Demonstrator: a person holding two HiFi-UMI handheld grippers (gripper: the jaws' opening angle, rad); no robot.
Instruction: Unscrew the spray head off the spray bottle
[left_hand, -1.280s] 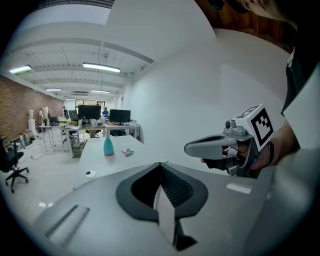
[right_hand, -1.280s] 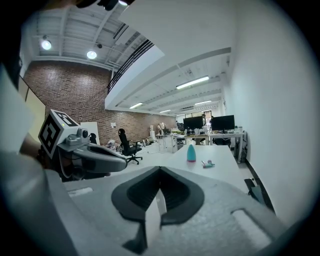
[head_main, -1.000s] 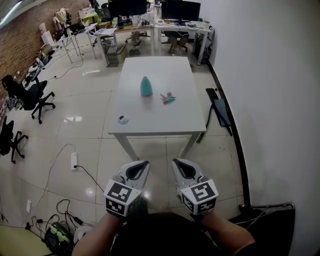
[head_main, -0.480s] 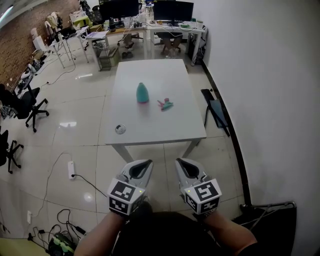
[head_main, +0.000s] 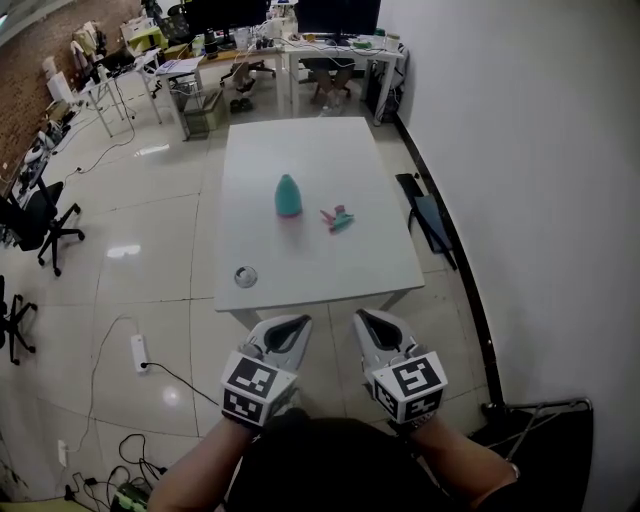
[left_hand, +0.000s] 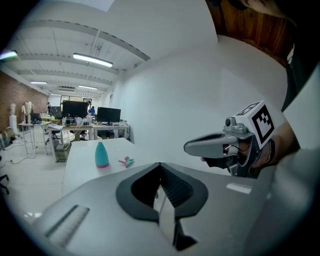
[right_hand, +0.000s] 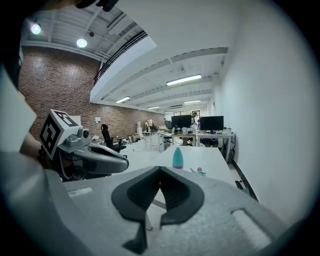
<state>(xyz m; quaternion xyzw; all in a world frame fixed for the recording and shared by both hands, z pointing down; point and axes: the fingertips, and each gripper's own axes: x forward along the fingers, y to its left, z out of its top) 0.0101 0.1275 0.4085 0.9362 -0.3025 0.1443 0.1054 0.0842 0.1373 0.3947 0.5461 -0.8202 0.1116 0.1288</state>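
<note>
A teal spray bottle body (head_main: 288, 195) stands upright on the white table (head_main: 330, 270), with no head on it. The pink-and-teal spray head (head_main: 336, 218) lies on the tabletop just to its right. The bottle (left_hand: 101, 154) and the head (left_hand: 126, 161) also show in the left gripper view, and the bottle (right_hand: 177, 158) and the head (right_hand: 198, 171) far ahead in the right gripper view. My left gripper (head_main: 289, 328) and right gripper (head_main: 375, 322) are side by side short of the table's near edge, both shut and empty.
A small round lid-like object (head_main: 245, 276) lies near the table's front left corner. A white wall (head_main: 530, 200) runs along the right. Office chairs (head_main: 35, 215), desks with monitors (head_main: 300, 30) and floor cables (head_main: 140, 350) fill the left and back.
Both grippers have moved forward together toward the table, which now sits nearer and larger in the head view. Bottle and spray head have not moved on the table.
</note>
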